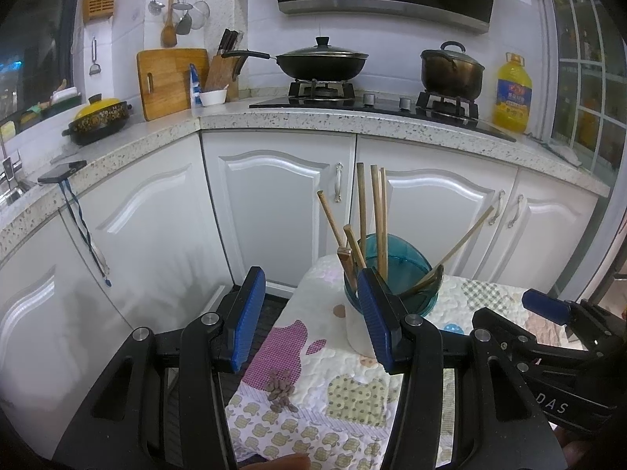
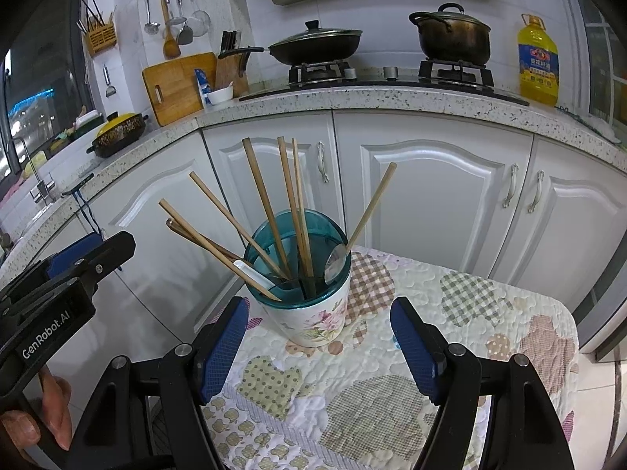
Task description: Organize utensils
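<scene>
Quilted patchwork tabletop (image 2: pixel 392 411) is carrying floral ceramic utensil cup (image 2: pixel 313 321), wooden chopsticks (image 2: pixel 266 203) inside, at 12 o'clock; right gripper (image 2: pixel 319 346) and left gripper (image 1: pixel 309 317) fingers both sitting open, gripping nothing.

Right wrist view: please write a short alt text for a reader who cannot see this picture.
A floral utensil holder with a teal rim stands on a patchwork cloth, holding wooden chopsticks and a metal spoon. The open right gripper sits just in front of it, empty; the left gripper is at the left edge. White kitchen cabinets stand behind.
</scene>
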Demonstrator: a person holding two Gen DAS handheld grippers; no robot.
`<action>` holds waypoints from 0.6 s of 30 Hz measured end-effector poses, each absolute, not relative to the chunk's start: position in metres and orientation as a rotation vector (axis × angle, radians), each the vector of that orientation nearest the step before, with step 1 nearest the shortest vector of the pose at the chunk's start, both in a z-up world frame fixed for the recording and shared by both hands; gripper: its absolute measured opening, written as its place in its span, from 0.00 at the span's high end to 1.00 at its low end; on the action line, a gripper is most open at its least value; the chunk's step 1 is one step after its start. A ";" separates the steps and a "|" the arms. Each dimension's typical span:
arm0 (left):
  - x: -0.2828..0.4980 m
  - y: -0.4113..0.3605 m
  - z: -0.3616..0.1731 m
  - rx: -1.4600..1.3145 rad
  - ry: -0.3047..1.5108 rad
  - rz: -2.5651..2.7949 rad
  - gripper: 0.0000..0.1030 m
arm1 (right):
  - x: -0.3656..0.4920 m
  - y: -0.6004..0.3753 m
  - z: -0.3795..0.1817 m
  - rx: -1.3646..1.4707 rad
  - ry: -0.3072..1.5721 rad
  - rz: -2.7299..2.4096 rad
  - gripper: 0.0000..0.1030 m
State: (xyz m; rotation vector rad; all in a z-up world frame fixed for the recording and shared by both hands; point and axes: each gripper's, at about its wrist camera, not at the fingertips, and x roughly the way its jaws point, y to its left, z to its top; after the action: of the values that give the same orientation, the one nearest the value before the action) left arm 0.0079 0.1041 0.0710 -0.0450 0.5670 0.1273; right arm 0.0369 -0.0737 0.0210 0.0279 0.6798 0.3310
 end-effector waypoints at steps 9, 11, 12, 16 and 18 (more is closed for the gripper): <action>0.007 0.104 0.070 -0.045 0.564 0.130 0.53 | 0.038 -0.073 0.019 0.030 0.683 0.330 0.29; 0.007 0.104 0.070 -0.045 0.565 0.130 0.53 | 0.038 -0.073 0.019 0.030 0.683 0.330 0.29; 0.007 0.104 0.070 -0.045 0.566 0.130 0.53 | 0.038 -0.073 0.018 0.029 0.683 0.330 0.29; 0.007 0.104 0.069 -0.046 0.563 0.132 0.53 | 0.038 -0.073 0.019 0.029 0.684 0.330 0.29; 0.006 0.104 0.069 -0.048 0.561 0.133 0.53 | 0.038 -0.073 0.019 0.029 0.684 0.330 0.29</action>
State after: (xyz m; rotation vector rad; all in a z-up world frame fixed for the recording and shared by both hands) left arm 0.0061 0.1045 0.0689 -0.0479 0.5608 0.1325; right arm 0.0376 -0.0731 0.0186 0.0290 0.6841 0.3302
